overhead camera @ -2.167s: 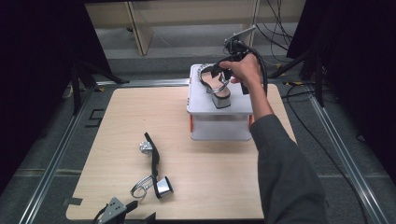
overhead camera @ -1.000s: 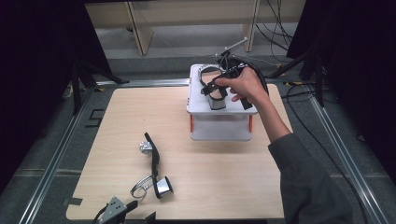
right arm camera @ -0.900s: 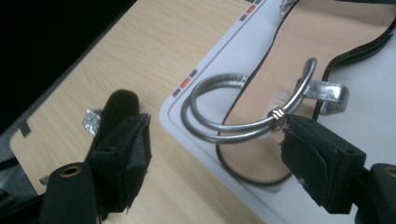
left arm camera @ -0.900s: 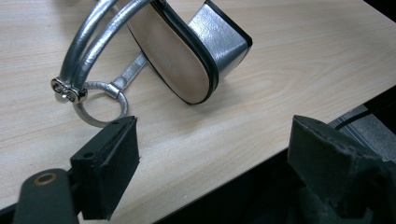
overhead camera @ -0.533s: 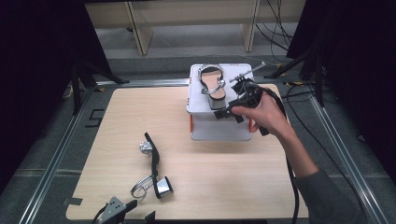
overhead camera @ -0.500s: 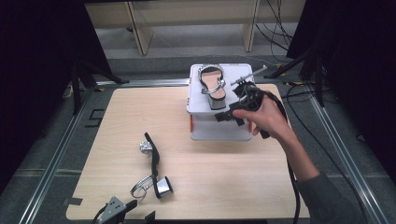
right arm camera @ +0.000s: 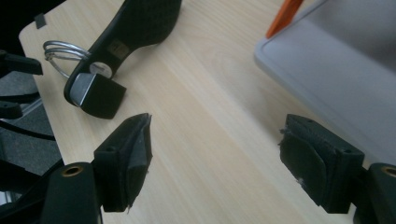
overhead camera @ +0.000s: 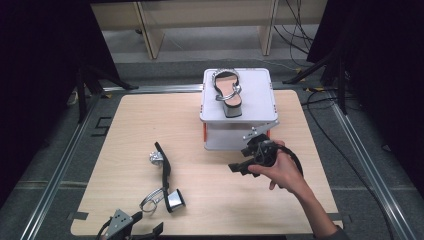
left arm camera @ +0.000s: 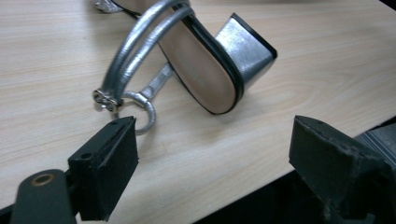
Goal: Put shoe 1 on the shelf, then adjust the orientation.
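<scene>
One silver block-heeled sandal [overhead camera: 227, 93] stands on top of a white box [overhead camera: 260, 95] at the back of the table. Its mate [overhead camera: 164, 175] lies on its side on the wood at front left, black sole turned up. A hand holds my right gripper [overhead camera: 240, 167] just in front of the box, low over the table. Its jaws [right arm camera: 215, 163] are open and empty, aimed at the lying sandal [right arm camera: 121, 42]. My left gripper [overhead camera: 135, 225] rests at the table's front edge, open [left arm camera: 210, 172], with the sandal's heel and strap [left arm camera: 201, 60] right ahead.
The white box [right arm camera: 336, 60] has an orange part [right arm camera: 285, 14] at its lower corner. Wooden table [overhead camera: 130, 130] sits in a metal frame, with dark curtains at both sides and cables at the back right.
The right gripper let go of the sandal on the box top, then drew back and down to the table in front of the box. The left gripper and lying sandal stayed put.
</scene>
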